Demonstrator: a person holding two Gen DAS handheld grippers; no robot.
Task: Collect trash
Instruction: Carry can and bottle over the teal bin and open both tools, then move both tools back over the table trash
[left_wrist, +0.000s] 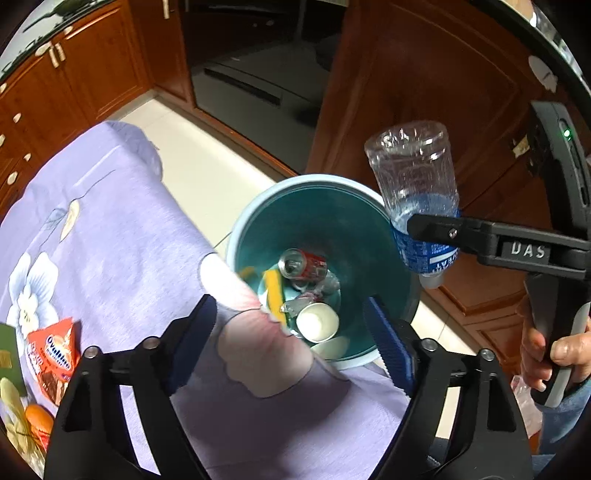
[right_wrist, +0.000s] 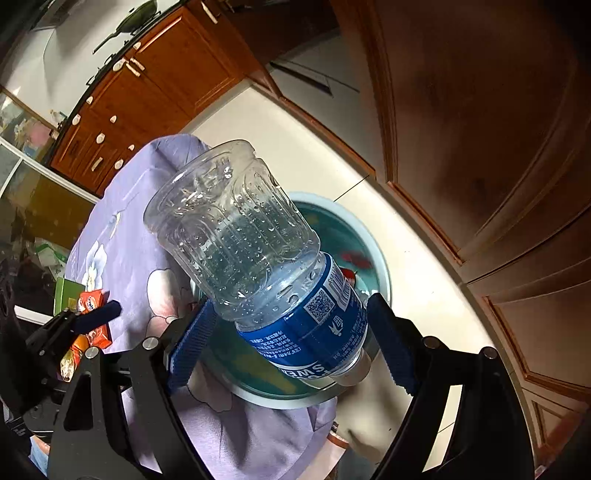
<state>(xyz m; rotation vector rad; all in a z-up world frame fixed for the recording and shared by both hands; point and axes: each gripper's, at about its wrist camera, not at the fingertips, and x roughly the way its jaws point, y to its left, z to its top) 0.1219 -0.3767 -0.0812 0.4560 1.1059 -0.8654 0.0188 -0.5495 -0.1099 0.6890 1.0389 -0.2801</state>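
The bottle (right_wrist: 273, 269) hangs upside down over the bin (left_wrist: 258, 206), held tight in the right gripper (right_wrist: 288, 343). The bin stands on the floor beside the table (left_wrist: 122, 221) and has a can (left_wrist: 304, 263) and cup (left_wrist: 317, 322) inside. The left gripper (left_wrist: 291, 339) is wide open and holds nothing.

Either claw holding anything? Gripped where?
Right claw clamps the plastic bottle across its blue label, cap end down, over the bin. Left claw is empty.
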